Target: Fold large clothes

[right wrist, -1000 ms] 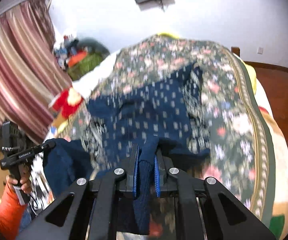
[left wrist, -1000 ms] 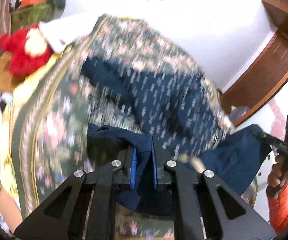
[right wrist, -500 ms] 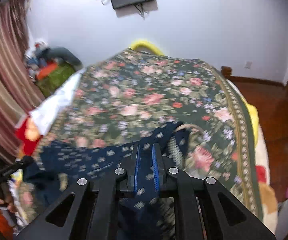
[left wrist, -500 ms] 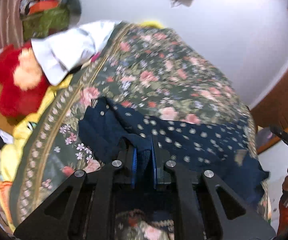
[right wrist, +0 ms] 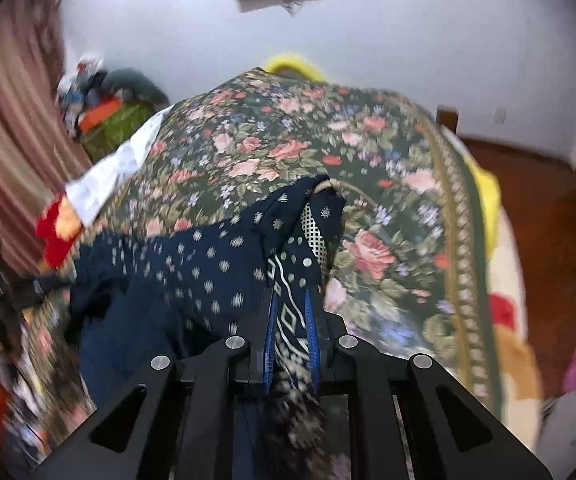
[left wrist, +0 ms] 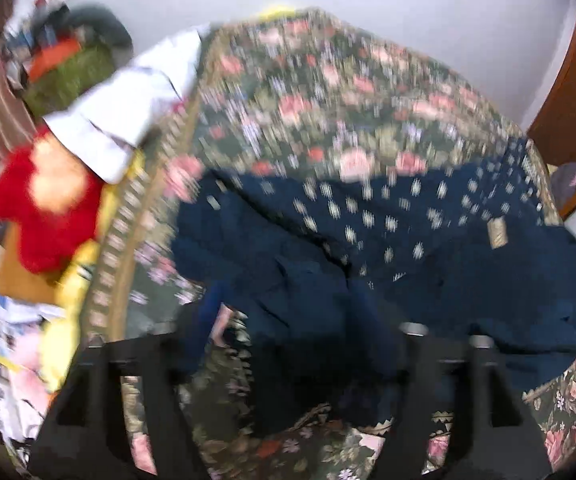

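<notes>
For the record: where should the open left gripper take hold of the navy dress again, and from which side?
Best guess: the plain navy edge nearest the left gripper, approached from the near side of the bed, low and forward. The dress is bunched there rather than flat, so folds stand up to pinch. The right gripper is shut on the patterned hem, leaving this end free.

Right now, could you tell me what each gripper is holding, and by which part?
The right gripper pinches the navy dress by its patterned edge. The left gripper is open, holding nothing.
</notes>
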Motion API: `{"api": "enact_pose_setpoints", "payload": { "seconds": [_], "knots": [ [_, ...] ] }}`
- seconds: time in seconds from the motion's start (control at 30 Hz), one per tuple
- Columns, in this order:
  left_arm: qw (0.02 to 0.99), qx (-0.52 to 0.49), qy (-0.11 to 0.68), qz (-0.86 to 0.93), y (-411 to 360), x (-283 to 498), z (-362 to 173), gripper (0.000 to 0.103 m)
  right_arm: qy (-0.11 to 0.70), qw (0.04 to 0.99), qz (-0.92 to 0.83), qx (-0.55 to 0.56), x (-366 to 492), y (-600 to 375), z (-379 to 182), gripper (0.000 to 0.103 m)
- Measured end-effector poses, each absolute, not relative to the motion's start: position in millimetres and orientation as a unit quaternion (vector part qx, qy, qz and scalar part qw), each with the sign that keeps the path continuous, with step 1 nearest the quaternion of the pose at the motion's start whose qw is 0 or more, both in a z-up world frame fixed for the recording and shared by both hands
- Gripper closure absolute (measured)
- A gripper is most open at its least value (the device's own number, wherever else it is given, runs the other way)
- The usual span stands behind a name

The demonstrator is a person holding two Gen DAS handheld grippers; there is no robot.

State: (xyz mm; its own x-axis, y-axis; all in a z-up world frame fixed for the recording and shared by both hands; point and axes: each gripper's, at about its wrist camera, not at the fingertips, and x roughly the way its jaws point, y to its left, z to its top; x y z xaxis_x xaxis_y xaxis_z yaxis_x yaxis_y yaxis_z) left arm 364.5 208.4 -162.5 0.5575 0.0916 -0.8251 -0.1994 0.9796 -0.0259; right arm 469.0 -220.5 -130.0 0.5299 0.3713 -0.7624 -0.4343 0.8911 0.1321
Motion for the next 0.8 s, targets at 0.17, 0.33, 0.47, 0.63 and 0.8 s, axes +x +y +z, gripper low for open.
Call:
{"api": "enact_pose_setpoints", "payload": {
  "seconds": [0.17, 0.33, 0.47, 0.63, 0.8],
  "knots": [
    [0.894, -0.059, 0.43, 0.11, 216.0, 337.9, -126.4, 0.023, 0.379, 0.888, 0.24, -0.102, 418.4, -212.7, -109.0, 0.093],
    [0.882, -0.048, 0.457, 0.109, 210.2, 312.8, -139.4, 0.022, 0.381, 0.885, 0.234, -0.134, 391.1, -209.8, -125.4, 0.093],
    [0.861, -0.04, 0.497, 0.099, 202.4, 297.4, -173.7, 0.022, 0.454, 0.84, 0.268, -0.127, 391.4, -203.6, -165.5, 0.093],
    [0.839, -0.051, 0.534, 0.092, 197.6, 288.4, -211.3, 0.022, 0.482, 0.82, 0.216, -0.22, 393.1, -186.2, -225.8, 0.093],
    [0.838, -0.048, 0.536, 0.091, 196.5, 292.0, -219.0, 0.022, 0.464, 0.826, 0.2, -0.249, 394.9, -187.9, -226.2, 0.093]
  ]
}}
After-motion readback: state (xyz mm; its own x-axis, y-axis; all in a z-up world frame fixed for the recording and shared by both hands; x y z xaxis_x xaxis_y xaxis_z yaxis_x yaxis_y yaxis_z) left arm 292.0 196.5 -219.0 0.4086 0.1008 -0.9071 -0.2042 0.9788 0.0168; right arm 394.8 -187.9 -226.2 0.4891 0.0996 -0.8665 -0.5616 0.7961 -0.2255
